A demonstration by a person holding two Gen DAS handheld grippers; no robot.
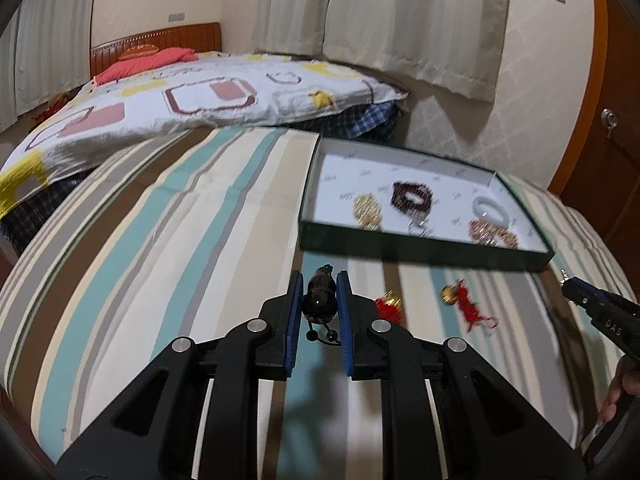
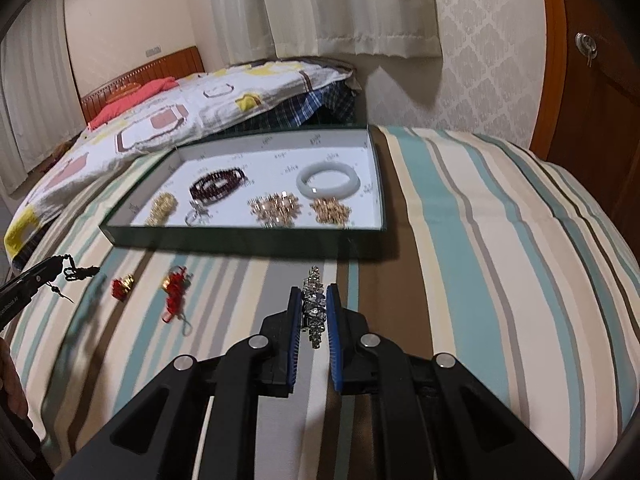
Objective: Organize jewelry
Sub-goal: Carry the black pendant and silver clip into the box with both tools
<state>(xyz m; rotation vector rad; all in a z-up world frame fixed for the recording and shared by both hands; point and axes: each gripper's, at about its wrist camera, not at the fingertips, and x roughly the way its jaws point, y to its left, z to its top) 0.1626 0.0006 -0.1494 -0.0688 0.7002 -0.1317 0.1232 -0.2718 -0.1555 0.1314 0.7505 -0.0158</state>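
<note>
Between the left tongs [image 1: 319, 300]: a dark bead bracelet [image 1: 319, 298], pinched tight, long way pointing ahead, cords dangling below. Between the right tongs [image 2: 314, 308]: a sparkly silver bracelet [image 2: 313, 306], pinched too, also pointing straight ahead. Both up off the striped bed [image 2: 460, 240]. Just ahead of both: a green tray [image 2: 240, 236] with white inside. To the right of straight ahead for the left tongs, a bit to the left for the right tongs. Inside already: a white bangle [image 2: 328, 178], dark red beads [image 2: 218, 184], some gold pieces [image 2: 274, 210]. Between the two tongs, down on the bed: two little red and gold charms [image 2: 174, 292]. Probably next: forward and over the near tray wall. Right tongs look a little nearer.
</note>
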